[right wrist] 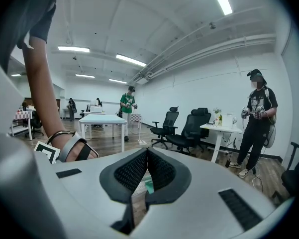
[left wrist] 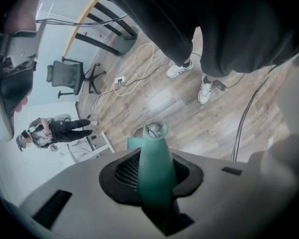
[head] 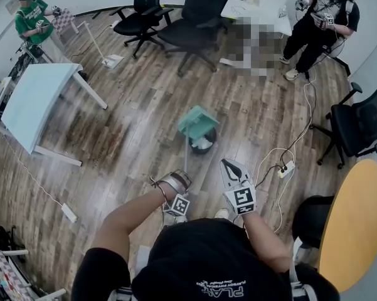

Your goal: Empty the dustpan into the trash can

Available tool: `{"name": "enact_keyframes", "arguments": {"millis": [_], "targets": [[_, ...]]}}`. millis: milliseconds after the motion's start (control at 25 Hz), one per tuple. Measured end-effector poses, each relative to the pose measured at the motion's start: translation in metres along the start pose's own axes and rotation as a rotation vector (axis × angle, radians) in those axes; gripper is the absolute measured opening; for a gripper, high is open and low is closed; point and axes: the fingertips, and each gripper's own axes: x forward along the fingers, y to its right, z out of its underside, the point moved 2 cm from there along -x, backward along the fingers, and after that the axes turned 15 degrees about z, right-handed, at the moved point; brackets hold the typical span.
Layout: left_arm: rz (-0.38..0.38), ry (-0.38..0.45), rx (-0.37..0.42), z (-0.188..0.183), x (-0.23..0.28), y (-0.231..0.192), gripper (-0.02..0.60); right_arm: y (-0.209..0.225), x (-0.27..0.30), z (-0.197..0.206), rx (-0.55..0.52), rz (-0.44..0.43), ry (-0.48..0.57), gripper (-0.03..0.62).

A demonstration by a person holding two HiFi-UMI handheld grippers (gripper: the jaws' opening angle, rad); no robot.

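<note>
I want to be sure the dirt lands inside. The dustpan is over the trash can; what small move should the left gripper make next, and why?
Probably roll the left gripper a little to tip the dustpan mouth down. It is shut on the teal handle, the pan hangs right above the trash can, and the right gripper is shut and empty.
</note>
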Motion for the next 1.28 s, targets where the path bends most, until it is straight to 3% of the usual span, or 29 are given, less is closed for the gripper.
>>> {"name": "enact_keyframes", "arguments": {"millis": [600,1280], "targets": [[-0.043,0.206,-0.474,0.022,-0.024,-0.043,0.104,0.003,-0.005,0.003,-0.003,0.012,-0.005,0.023],[-0.142,0.361,-0.898,0.068,-0.038,-0.066,0.098,-0.005,0.002,0.002,-0.019,-0.007,-0.009,0.023]]}}
